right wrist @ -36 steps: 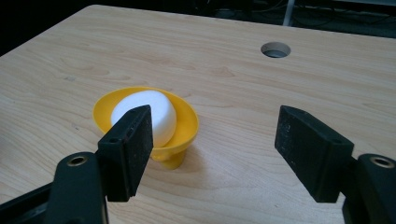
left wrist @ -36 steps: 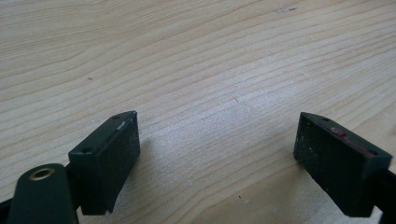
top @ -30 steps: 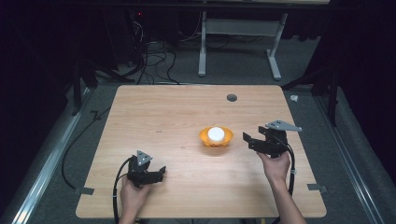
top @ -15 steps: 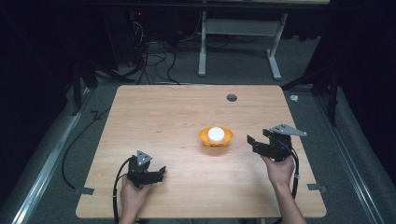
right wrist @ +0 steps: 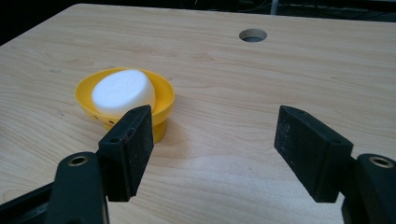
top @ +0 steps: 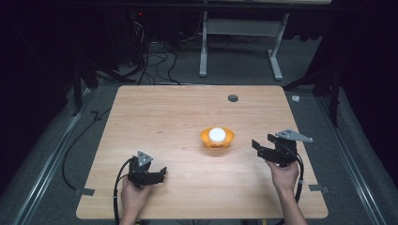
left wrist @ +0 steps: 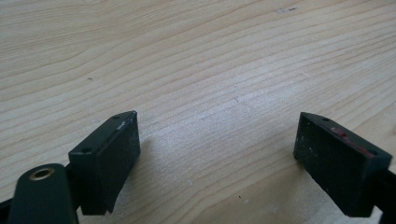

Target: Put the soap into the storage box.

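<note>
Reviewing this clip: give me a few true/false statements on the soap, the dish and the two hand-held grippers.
1. The white soap bar lies in the yellow dish. True.
2. The right hand-held gripper is clamped on the dish. False: its jaws stand apart with bare table between them, the dish just beyond its left jaw.
3. The left hand-held gripper holds nothing. True: there is plain wood between its open jaws.
4. The dish sits over the round hole in the table. False: the hole lies farther back, apart from the dish.
</note>
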The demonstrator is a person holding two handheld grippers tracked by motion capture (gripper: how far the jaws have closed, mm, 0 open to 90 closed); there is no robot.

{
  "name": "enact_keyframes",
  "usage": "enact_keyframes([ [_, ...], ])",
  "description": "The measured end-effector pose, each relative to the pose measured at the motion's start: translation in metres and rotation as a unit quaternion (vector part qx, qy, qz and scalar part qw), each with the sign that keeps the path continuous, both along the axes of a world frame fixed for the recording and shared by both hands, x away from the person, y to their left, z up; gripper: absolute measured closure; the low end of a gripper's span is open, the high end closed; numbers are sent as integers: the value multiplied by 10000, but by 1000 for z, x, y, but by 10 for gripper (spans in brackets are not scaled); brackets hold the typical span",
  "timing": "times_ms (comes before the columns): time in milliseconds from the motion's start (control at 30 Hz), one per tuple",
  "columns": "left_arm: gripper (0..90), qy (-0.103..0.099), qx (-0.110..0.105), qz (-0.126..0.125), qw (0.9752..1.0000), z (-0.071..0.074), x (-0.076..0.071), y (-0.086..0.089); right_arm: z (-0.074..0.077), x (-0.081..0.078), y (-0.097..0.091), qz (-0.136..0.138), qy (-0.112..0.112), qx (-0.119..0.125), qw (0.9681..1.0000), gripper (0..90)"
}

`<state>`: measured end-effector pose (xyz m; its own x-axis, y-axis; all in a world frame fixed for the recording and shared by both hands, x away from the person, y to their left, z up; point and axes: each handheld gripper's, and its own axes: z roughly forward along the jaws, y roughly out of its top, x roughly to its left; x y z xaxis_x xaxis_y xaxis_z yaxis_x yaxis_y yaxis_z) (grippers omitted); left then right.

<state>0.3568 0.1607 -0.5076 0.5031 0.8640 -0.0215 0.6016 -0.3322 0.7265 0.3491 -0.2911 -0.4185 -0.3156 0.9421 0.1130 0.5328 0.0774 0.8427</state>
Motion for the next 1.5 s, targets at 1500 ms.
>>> enact_keyframes([
  [1500, 149, 2, 3, -2, 10000, 0, 0, 0, -49, -16, -5, -71, 406, 127, 9991, 300],
])
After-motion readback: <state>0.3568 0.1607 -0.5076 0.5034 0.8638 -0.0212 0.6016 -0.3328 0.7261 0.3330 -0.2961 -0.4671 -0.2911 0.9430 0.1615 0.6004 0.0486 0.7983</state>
